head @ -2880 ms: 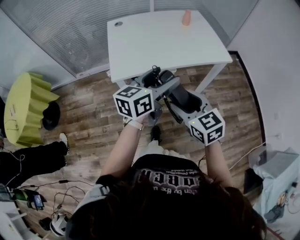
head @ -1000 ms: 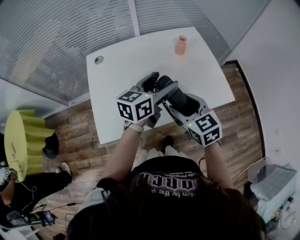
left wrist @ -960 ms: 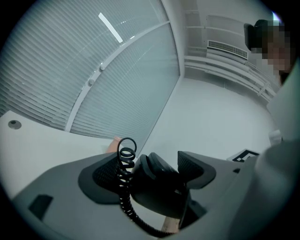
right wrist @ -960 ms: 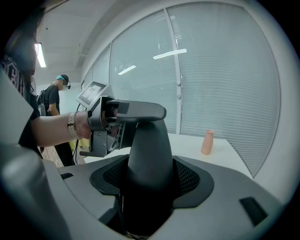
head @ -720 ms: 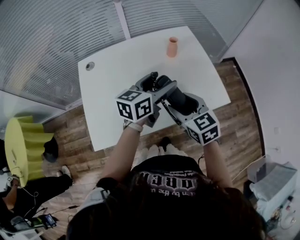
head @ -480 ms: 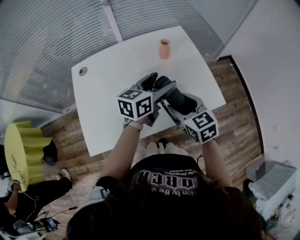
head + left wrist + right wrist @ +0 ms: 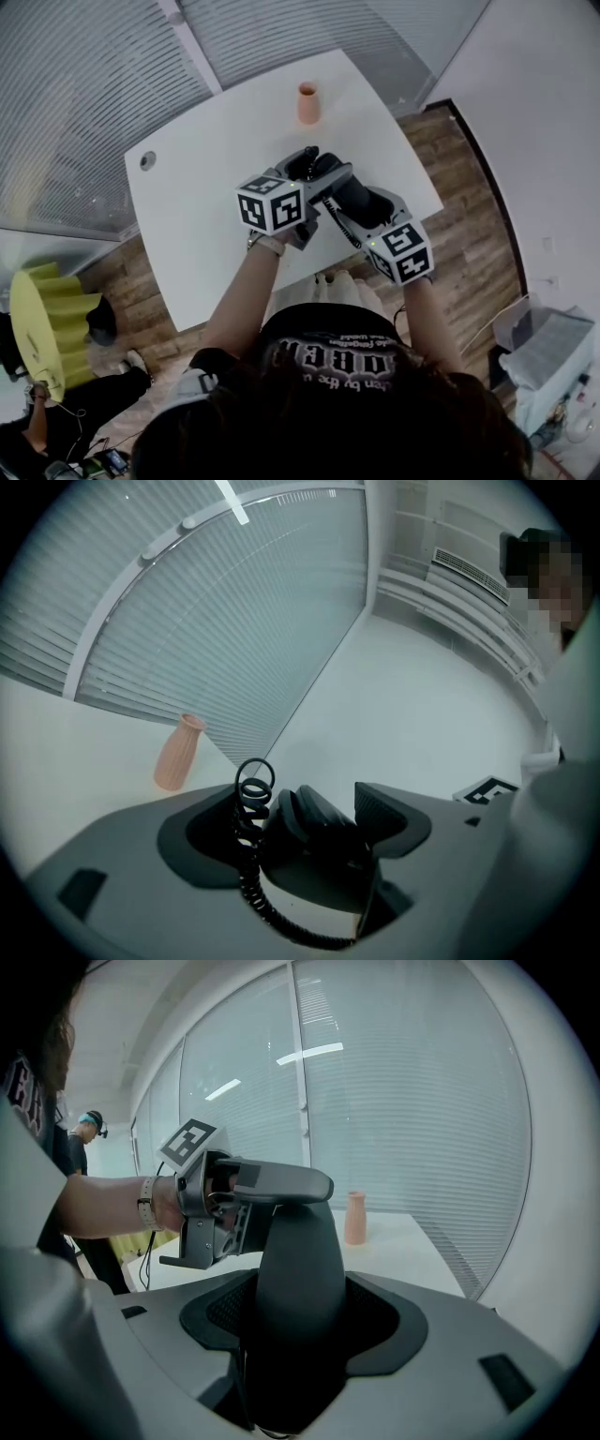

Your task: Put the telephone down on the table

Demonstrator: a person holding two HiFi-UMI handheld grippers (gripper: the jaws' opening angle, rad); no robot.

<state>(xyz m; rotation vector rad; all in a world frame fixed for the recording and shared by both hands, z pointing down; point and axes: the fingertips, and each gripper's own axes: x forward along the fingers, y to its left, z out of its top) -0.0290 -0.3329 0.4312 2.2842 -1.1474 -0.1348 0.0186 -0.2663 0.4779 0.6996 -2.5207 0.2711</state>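
Telephone (image 7: 354,197) tight in both the left gripper (image 7: 296,819) and the right gripper (image 7: 298,1324), over the table's (image 7: 214,217) near edge.

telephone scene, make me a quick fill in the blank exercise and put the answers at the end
The telephone, clamped by the left gripper and the right gripper, is ____ in colour.
Its cord is ____, not straight.
On the white table stands a pink ____.
Missing words: black; coiled; vase.
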